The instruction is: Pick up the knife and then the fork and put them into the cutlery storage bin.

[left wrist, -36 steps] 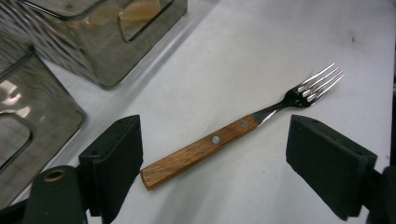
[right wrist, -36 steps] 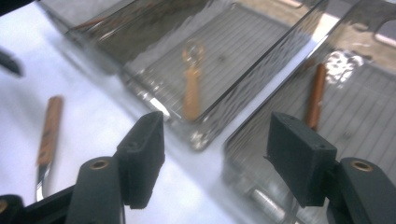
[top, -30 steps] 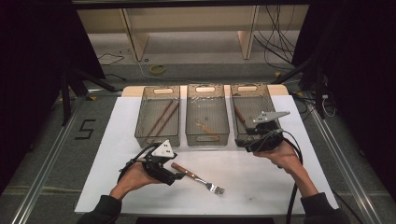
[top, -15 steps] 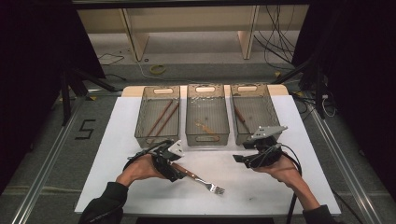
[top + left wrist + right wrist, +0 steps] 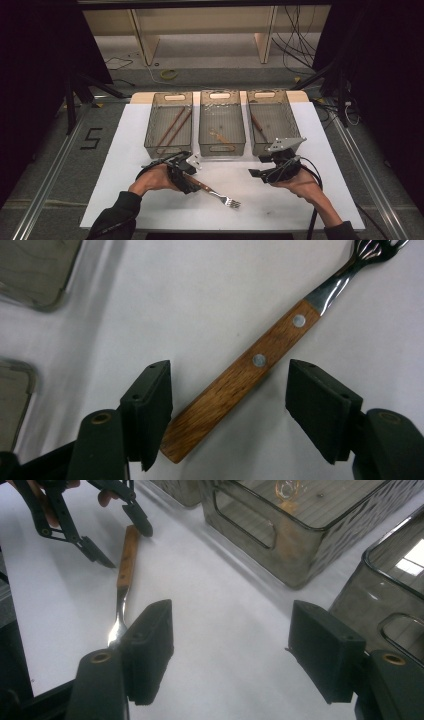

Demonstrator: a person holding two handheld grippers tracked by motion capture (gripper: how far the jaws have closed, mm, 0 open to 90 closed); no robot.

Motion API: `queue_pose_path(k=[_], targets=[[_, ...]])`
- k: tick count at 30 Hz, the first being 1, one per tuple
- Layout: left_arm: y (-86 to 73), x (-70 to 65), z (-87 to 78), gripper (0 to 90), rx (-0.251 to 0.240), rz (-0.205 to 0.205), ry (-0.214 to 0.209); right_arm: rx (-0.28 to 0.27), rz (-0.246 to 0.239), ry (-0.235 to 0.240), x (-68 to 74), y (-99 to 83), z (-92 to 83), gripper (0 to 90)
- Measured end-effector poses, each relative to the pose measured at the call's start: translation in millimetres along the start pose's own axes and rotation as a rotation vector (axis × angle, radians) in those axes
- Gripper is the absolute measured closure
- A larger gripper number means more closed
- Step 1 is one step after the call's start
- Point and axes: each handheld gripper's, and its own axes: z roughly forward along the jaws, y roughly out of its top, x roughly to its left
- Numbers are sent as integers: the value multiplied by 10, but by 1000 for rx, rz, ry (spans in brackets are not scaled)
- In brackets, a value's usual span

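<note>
The step in hand reads as the grasp of a fork for sorting: the white table (image 5: 125,165) carries three clear, smoke-tinted plastic bins in a row at its far side, and the fork (image 5: 215,192) lies loose on the bare sheet in front of them, nearer the person, its tines pointing toward the near edge. The left bin (image 5: 152,135) holds two long brown sticks, probably chopsticks, the middle bin (image 5: 206,125) holds a pale utensil that is hard to make out, and the right bin (image 5: 290,117) shows one dark slim piece; their walls are rigid, ribbed and glossy, with slot handles cut into the ends. The left gripper (image 5: 229,390) straddles the fork's handle, and its jaws have just been closing, yet they stand spread with the handle between them, one pad at the butt end and the other clear of the wood. The next move seems to call for finishing that squeeze squarely across the handle, then a level lift toward a bin. The right gripper (image 5: 230,652) hovers spread and empty above the table near the right bin. The handle is flat, warm-grained wood with two small steel rivets, and the neck and tines are polished metal.
</note>
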Motion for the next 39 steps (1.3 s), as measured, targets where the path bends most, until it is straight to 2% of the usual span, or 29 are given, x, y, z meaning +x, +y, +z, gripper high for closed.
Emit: queue_pose_path(k=[7, 11, 14, 26, 33, 39], targets=[[-2, -14, -9, 405, 22, 4, -1, 4, -8, 12, 24, -14, 22, 351], [-6, -56, -26, 478, 34, 20, -2, 3, -11, 17, 45, -18, 21, 351], [-2, -89, -49, 544, 61, 56, -5, 3, -12, 19, 54, -18, 18, 351], [15, -195, -63, 730, 88, 158, -19, 1, -8, 22, 55, -18, 7, 353], [42, -239, -64, 749, 110, 180, 4, 2, -9, 24, 58, -21, 18, 355], [29, -260, -73, 751, 103, 178, 21, 2, -19, 35, 88, -14, 31, 356]])
